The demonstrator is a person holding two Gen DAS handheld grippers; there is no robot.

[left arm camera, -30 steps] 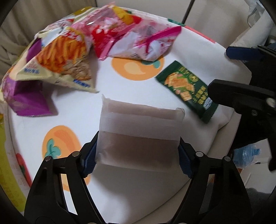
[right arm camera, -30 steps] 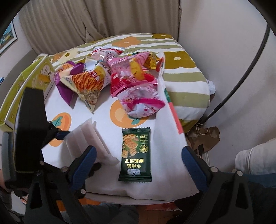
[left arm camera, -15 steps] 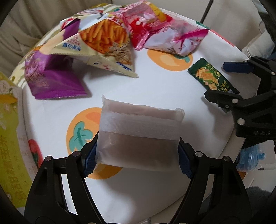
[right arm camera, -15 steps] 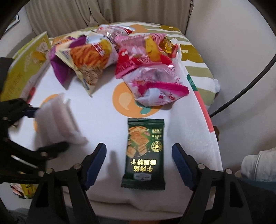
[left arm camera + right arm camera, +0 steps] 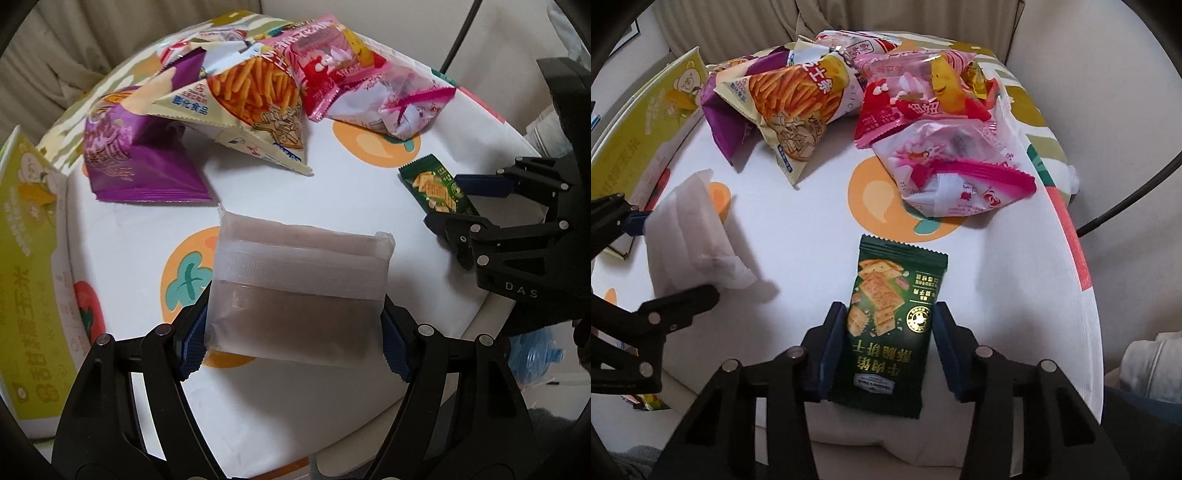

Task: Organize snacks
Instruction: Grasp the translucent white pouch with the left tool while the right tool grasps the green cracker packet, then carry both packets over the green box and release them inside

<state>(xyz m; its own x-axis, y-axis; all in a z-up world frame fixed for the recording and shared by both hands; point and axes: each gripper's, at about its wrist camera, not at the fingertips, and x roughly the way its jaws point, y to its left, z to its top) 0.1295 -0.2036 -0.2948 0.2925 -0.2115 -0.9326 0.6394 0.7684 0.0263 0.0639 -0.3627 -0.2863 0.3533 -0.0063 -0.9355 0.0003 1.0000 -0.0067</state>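
The right claw (image 5: 888, 345) straddles the green cracker pack (image 5: 892, 325) at lower centre of its view, jaws narrow and flanking both long edges, whether touching cannot be told; the pack's long axis runs straight up the frame. The left claw (image 5: 293, 330) holds a translucent pouch (image 5: 299, 291) above the table (image 5: 332, 206). A yellow-green box (image 5: 26, 266) stands at far left, contents hidden.

Both wrist views look down, close, across the same cloth-covered table (image 5: 332, 192), from neighbouring sides.
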